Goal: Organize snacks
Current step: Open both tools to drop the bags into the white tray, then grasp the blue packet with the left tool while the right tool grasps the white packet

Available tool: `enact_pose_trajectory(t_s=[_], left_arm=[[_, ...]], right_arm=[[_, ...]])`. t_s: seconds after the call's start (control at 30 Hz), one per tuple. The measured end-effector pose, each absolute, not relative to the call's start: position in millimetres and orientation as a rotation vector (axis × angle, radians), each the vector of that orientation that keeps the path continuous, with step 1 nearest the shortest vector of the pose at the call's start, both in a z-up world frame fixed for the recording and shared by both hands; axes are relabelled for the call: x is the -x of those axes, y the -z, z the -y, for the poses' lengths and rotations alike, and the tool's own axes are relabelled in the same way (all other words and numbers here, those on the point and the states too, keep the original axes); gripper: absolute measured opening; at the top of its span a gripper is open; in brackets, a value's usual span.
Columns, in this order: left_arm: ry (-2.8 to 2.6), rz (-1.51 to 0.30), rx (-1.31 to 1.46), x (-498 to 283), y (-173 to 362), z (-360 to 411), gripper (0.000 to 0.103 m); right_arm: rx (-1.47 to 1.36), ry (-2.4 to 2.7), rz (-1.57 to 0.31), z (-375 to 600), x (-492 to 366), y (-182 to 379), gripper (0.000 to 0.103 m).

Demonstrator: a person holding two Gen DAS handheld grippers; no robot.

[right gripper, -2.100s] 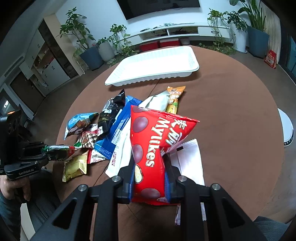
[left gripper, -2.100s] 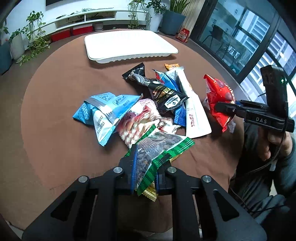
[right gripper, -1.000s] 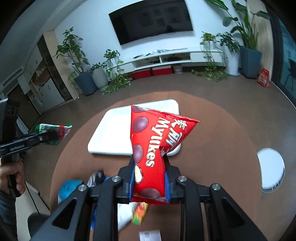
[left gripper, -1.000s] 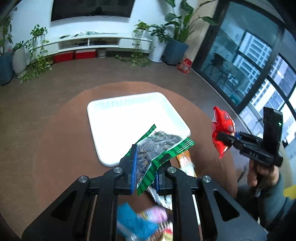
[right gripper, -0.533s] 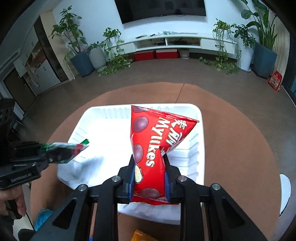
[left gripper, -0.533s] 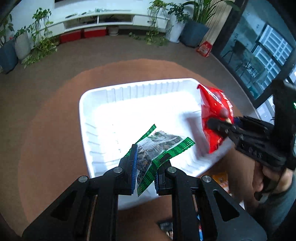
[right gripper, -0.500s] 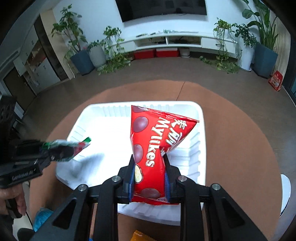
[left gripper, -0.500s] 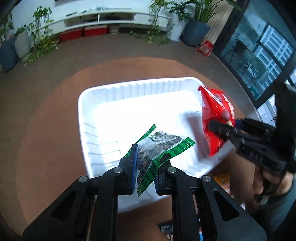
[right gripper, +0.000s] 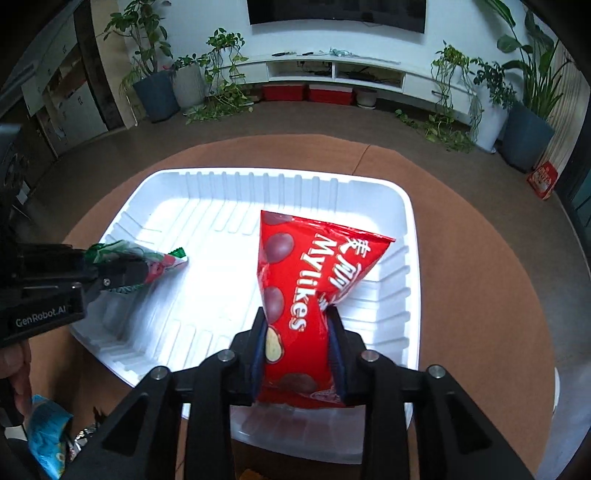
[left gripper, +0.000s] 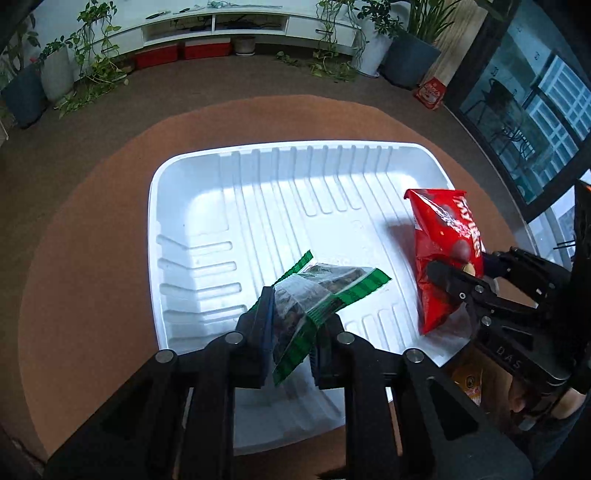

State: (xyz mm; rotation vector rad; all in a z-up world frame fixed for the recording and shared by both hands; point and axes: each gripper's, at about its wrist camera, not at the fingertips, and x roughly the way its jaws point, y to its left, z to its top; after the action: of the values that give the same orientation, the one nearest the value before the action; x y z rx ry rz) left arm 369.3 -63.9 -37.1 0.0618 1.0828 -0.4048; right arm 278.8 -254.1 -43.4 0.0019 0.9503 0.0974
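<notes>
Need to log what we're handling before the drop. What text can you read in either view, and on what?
"Mylikes", with Chinese characters beside it: red snack bag, held by the right gripper.
"GenRobot.AI": body of the left gripper.
"DAS": body of the right gripper.
Green-edged snack bag: no print readable.
Red box on the floor: too small to read.

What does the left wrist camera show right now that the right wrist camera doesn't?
Only the left wrist view shows the window wall on the right and an orange packet below the tray's near right corner. Only the right wrist view shows the wall TV and a blue packet at the lower left. Both show the white tray, with no snack lying in it yet, the left tool shut on the green-edged packet, and the right tool shut on the red Mylikes bag, both held over the tray.
</notes>
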Motion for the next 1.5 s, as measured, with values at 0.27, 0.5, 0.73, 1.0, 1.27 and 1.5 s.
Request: enact_pose_trajectory(t_s=[0.27, 0.5, 0.73, 1.0, 1.27, 1.5], left_arm=[[0.394, -1.039, -0.007, -363, 28, 57, 0.073], [0.410, -0.929, 0.015, -328, -17, 35, 0.103], [0.353, -0.696, -0.092, -238, -73, -6, 0.103], [0.264, -0.779, 0.080, -139, -56, -81, 0.103], [0.276, -0.915, 0.124, -92, -11, -72, 0.102], [0.181, -0.914, 0.039, -91, 3, -39, 0.102]], right_arm=[[0.012, -0.103, -0.911, 250, -274, 33, 0.067], [0.017, -0.113, -0.834, 257, -256, 0, 0.082], [-0.089, -0.187, -0.709, 282, -212, -41, 0.101], [-0.266, -0.224, -0.642, 308, -126, -55, 0.102], [-0.270, -0.162, -0.778, 304, -37, -8, 0.090], [-0.039, -0.126, -0.880, 265, -14, 13, 0.082]])
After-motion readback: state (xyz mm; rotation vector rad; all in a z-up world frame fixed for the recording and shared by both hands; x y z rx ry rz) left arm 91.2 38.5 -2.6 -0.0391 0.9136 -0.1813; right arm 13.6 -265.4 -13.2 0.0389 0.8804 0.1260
